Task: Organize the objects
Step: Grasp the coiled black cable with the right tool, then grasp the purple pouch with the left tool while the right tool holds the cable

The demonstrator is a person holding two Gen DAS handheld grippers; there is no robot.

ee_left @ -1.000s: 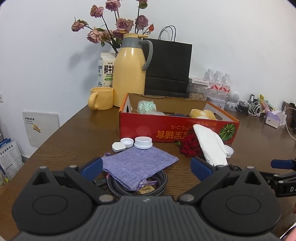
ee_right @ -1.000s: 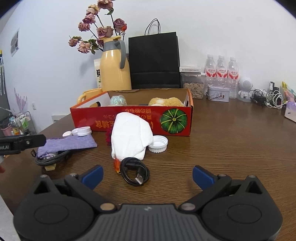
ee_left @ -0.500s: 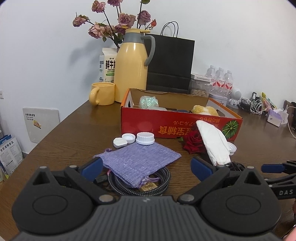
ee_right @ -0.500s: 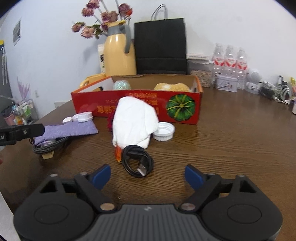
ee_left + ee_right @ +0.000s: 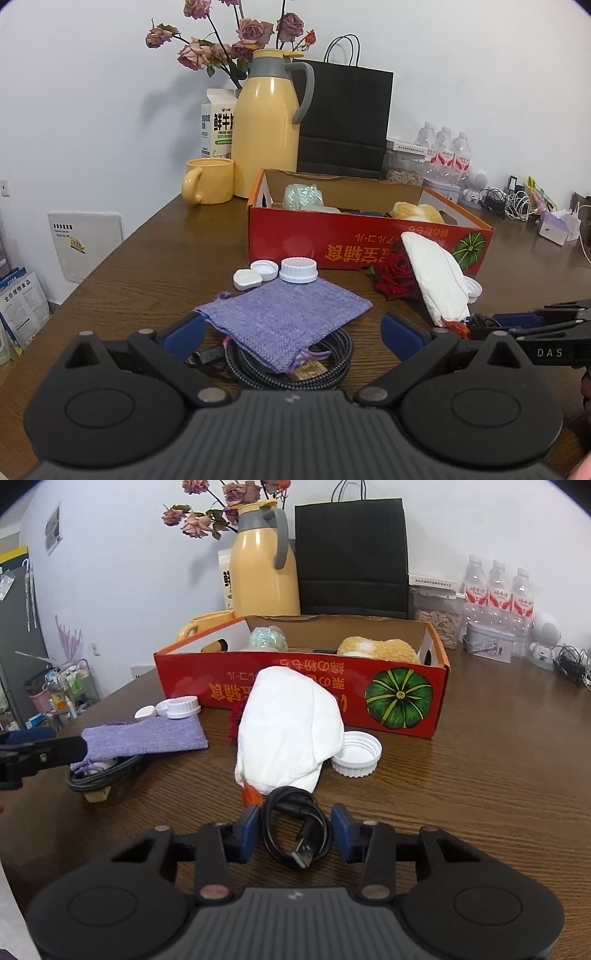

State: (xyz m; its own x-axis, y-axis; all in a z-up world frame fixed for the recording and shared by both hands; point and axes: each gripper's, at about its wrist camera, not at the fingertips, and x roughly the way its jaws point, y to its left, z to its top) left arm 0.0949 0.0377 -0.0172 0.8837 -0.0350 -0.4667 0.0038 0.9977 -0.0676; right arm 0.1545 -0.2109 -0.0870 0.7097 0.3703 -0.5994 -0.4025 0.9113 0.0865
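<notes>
A coiled black USB cable (image 5: 295,827) lies on the wooden table between the blue pads of my right gripper (image 5: 295,830); the jaws have narrowed and flank the coil, seemingly touching it. A white cloth bundle (image 5: 288,731) lies just beyond it. My left gripper (image 5: 291,332) is open over a purple pouch (image 5: 284,317) that lies on a braided cable coil (image 5: 332,365). The red cardboard box (image 5: 295,686) holds a yellow plush toy and a greenish ball. My right gripper shows at the right edge of the left wrist view (image 5: 517,321).
White caps (image 5: 297,269) and a red rose (image 5: 397,275) lie in front of the box; another cap (image 5: 356,753) sits by the cloth. A yellow jug (image 5: 266,125), a mug (image 5: 208,181), a black bag (image 5: 345,122) and water bottles (image 5: 498,590) stand behind.
My right gripper moved forward and down over the black USB cable and its jaws closed from wide open to flank the coil. My left gripper stayed open over the pouch.
</notes>
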